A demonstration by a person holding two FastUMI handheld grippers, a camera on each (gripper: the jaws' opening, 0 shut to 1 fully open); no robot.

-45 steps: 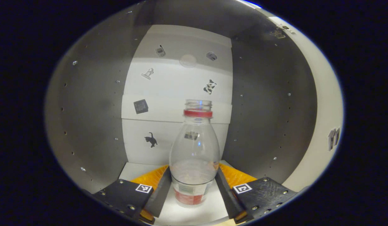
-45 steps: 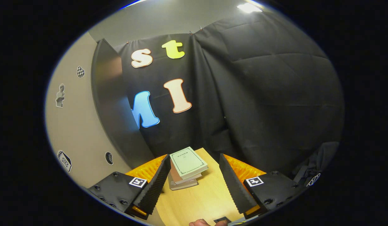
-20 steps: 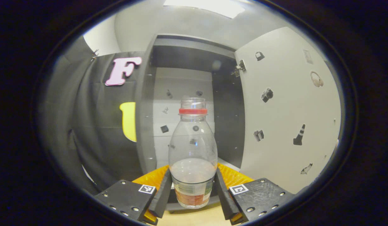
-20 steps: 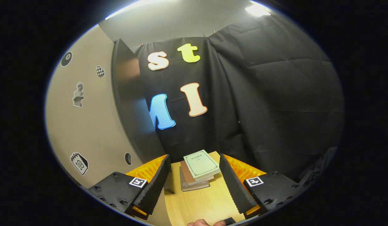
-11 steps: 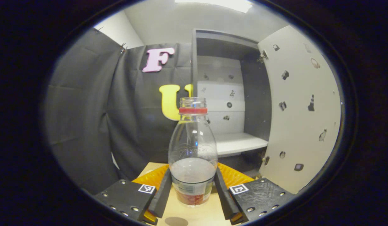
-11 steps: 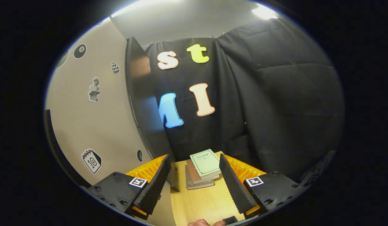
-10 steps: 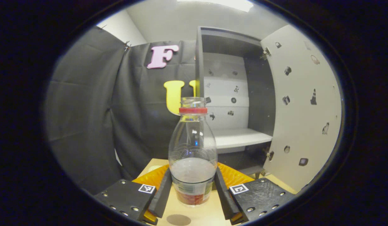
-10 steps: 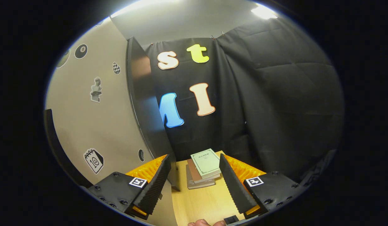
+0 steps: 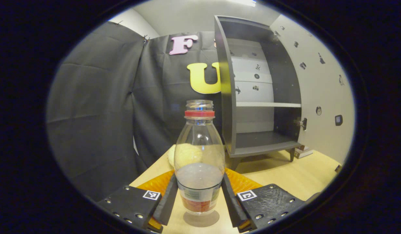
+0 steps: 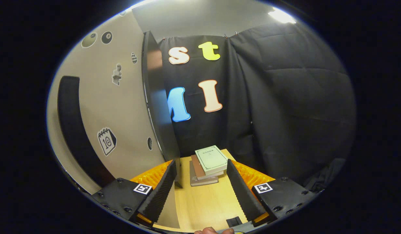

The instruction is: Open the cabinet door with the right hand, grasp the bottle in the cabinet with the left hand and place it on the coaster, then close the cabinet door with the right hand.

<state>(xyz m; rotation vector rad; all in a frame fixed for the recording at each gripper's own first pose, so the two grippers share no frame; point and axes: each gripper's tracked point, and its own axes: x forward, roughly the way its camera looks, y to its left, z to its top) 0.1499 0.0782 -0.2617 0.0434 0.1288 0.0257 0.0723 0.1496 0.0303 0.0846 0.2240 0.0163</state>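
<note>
In the left gripper view, the left claw (image 9: 199,191) pinches the bottle (image 9: 199,159) at its lower body, with one finger pressed on each side. The bottle is clear, stands upright, carries a red ring below its open mouth and a label near its base, and it holds a little liquid. Its base hangs just above the wooden surface (image 9: 284,175), and a round shadow lies directly under it. Whether the coaster is there I cannot tell. Behind the bottle, toward the far edge of the surface, stands the cabinet (image 9: 252,97) on short legs. Its door (image 9: 320,94) is swung wide open to the right, and a white shelf (image 9: 268,104) crosses the inside.

In the right gripper view, the right claw (image 10: 200,187) is spread wide and holds nothing. It hovers over the surface beside the outer face of the cabinet door (image 10: 99,107), which bears small stickers. Between its fingers, farther off near the far edge of the surface, lies a stack of books (image 10: 208,164).
</note>
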